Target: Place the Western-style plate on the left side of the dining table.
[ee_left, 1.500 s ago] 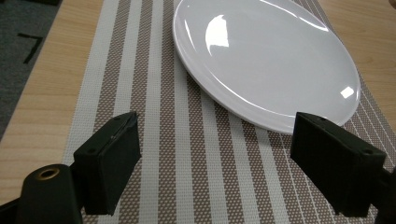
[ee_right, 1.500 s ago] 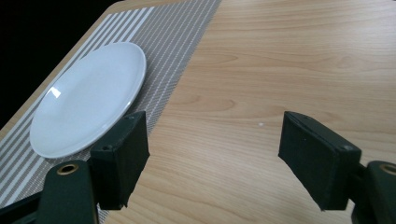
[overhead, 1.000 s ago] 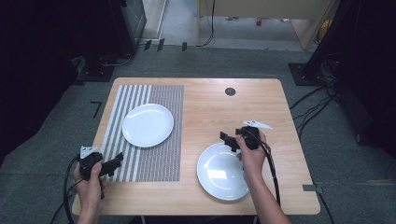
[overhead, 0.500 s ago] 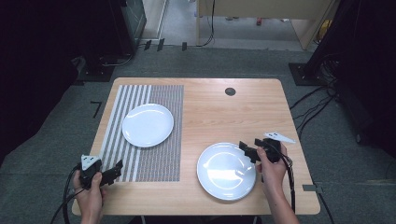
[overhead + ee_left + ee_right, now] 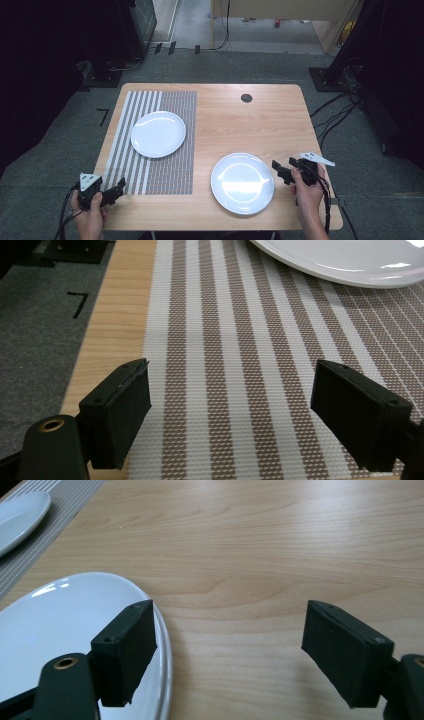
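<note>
Both grippers stand released and empty, the right gripper (image 5: 284, 170) beside the near plate (image 5: 242, 182), the left gripper (image 5: 113, 189) over the striped mat (image 5: 165, 165); a rim grasp likely comes next.

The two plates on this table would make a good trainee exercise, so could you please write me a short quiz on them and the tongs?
1. True or false: both white plates lie on the striped placemat.
2. Which tongs are nearer a plate? A) the left tongs B) the right tongs
3. Fill in: the small dark round spot sits near the table's ___ edge.

Key
1. False: the far plate lies on the placemat, the near plate on the bare wooden table.
2. B: they are open beside the near plate's right rim, holding nothing; the left tongs, also open, are over the placemat's near left corner.
3. Far.
</note>
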### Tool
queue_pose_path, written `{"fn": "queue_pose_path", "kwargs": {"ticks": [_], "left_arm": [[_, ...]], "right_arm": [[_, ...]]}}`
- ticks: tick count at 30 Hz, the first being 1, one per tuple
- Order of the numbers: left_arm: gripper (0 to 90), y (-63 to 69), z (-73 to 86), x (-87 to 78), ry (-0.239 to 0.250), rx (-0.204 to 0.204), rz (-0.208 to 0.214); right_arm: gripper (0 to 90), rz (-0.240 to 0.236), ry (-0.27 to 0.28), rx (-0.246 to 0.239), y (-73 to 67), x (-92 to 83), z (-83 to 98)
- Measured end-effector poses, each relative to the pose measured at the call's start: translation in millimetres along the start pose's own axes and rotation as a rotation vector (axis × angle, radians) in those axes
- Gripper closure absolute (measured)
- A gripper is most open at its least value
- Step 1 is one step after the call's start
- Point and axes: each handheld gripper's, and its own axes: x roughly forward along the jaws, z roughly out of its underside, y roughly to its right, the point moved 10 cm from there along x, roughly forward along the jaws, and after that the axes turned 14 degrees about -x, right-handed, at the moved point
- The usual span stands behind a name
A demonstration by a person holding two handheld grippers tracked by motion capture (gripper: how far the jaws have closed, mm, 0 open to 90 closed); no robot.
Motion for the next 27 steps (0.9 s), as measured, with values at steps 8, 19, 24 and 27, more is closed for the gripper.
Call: {"fn": "queue_pose_path", "kwargs": {"ticks": [8, 19, 24, 27], "left_arm": [[16.4, -12.3, 7.6, -2.7, -0.019, 0.008, -0.015], [16.4, -14.6, 15.1, -5.3, -0.036, 0.051, -0.03], [16.4, -15.6, 16.6, -5.8, -0.039, 0.06, -0.04], [16.4, -16.4, 18.3, -6.6, -0.043, 0.068, -0.047]], "right_arm": [[21.3, 0.029, -0.015, 0.007, 14.4, -14.2, 16.9], [20.7, 0.081, -0.04, 0.012, 35.4, -33.2, 42.1], [20.4, 0.096, -0.043, 0.003, 39.9, -39.8, 47.7], [20.2, 0.111, -0.058, -0.001, 43.7, -43.5, 55.4]]}}
